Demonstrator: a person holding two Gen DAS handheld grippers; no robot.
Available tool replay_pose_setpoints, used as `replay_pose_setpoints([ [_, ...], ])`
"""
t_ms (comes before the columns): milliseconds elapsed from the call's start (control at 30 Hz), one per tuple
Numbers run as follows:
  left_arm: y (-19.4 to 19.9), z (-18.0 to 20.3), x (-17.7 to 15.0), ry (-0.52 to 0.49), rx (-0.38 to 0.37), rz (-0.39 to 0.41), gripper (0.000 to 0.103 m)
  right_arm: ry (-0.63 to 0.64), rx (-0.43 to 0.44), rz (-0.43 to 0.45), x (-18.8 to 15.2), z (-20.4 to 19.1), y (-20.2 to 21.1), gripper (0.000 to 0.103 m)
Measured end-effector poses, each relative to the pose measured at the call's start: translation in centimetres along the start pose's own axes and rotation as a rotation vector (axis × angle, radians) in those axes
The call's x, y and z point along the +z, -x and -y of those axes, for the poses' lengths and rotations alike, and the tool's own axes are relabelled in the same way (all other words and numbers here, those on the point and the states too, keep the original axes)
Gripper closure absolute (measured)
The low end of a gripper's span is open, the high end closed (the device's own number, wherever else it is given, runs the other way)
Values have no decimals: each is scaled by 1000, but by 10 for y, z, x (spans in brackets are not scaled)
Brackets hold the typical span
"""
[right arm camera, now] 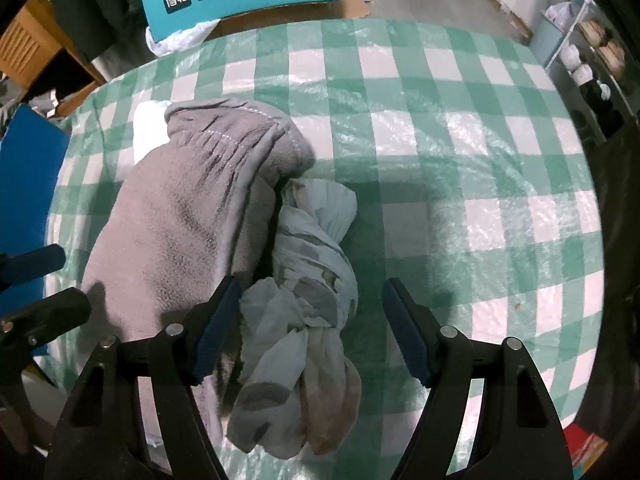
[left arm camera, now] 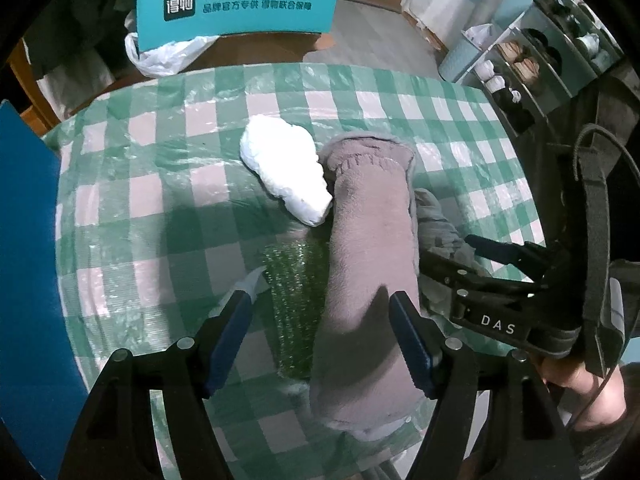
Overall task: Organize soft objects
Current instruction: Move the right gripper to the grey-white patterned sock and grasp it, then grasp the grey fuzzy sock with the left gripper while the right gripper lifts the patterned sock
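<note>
On the checked surface (left arm camera: 168,184), one grey fleece roll (left arm camera: 372,264) lies between one white wad (left arm camera: 286,168) and one knotted bundle (right arm camera: 308,288); left gripper (left arm camera: 320,340) and right gripper (right arm camera: 308,328) straddle them, jaws wide, gripping nothing.

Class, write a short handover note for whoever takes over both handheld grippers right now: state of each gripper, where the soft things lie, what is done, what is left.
Left gripper: open, holding nothing, jaws astride the grey fleece cloth.
Right gripper: open, holding nothing, over the knotted pale blue bundle.
Things: all lie on the checked tablecloth. White wad touches the fleece's far end; green bubble wrap lies along its left side; the bundle lies along its right side.
Done: nothing visibly sorted.
Left: likely grip, then place each item.
</note>
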State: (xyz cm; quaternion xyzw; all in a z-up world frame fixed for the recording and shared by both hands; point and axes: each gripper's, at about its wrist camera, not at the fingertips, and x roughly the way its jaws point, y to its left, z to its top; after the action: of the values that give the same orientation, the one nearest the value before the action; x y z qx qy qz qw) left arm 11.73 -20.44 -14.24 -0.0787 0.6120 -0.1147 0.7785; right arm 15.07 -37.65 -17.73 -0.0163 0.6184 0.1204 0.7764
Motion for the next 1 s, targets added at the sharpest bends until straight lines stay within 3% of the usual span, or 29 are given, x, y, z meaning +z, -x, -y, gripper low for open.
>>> replay_pose_setpoints([
  [100, -6, 1, 2, 4, -11, -12, 29, 1, 22, -16, -2, 2, 0, 57],
  [167, -9, 3, 2, 4, -13, -20, 29, -3, 24, -22, -4, 4, 0, 64],
  [533, -24, 12, 4, -3, -50, -41, 29, -38, 39, 25, -14, 14, 20, 69],
  [667, -22, 20, 3, -36, -57, -25, 50, -50, 37, 24, -15, 17, 19, 69],
  [733, -21, 25, 4, -53, -53, -18, 55, -54, 37, 22, -14, 19, 17, 69],
  [833, -20, 30, 3, -72, -63, 2, 79, -58, 37, 20, -14, 19, 17, 69],
  [1000, -11, 38, 2, -108, -80, 39, 91, -50, 35, 35, -15, 15, 20, 69],
])
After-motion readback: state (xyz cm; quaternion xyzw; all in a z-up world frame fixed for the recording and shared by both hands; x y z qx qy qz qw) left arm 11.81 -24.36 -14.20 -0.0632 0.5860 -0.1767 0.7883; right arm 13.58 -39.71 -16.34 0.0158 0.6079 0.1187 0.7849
